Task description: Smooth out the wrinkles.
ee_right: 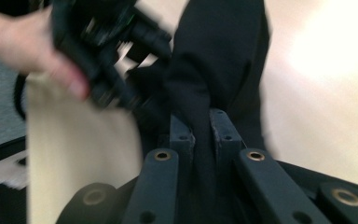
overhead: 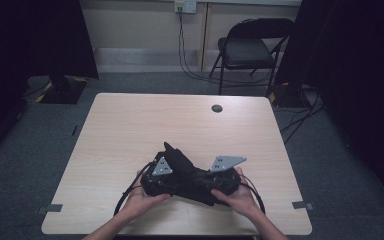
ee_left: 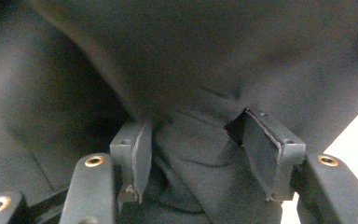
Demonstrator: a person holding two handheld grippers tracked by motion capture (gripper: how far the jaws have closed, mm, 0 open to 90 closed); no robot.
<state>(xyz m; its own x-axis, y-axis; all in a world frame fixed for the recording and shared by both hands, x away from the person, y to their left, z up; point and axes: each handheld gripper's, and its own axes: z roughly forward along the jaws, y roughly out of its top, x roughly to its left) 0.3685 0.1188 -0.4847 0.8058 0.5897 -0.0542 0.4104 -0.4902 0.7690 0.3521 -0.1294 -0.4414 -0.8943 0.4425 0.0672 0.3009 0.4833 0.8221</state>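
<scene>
Black cloth (overhead: pixel 187 176), bunched, lies on the desk (overhead: pixel 130 130) between the two grippers, near the person's edge. Right gripper (ee_right: pixel 200 122): jaws clamped tight on a fold that rises straight ahead of it, probably to anchor that end. Left gripper (ee_left: pixel 193 154): jaws part-way apart with cloth bulging between them; the pads look to touch the fabric at both sides, but a firm pinch cannot be confirmed. Left hand (ee_right: pixel 42 46) shows blurred beyond the right gripper. Likely folding or gathering.
</scene>
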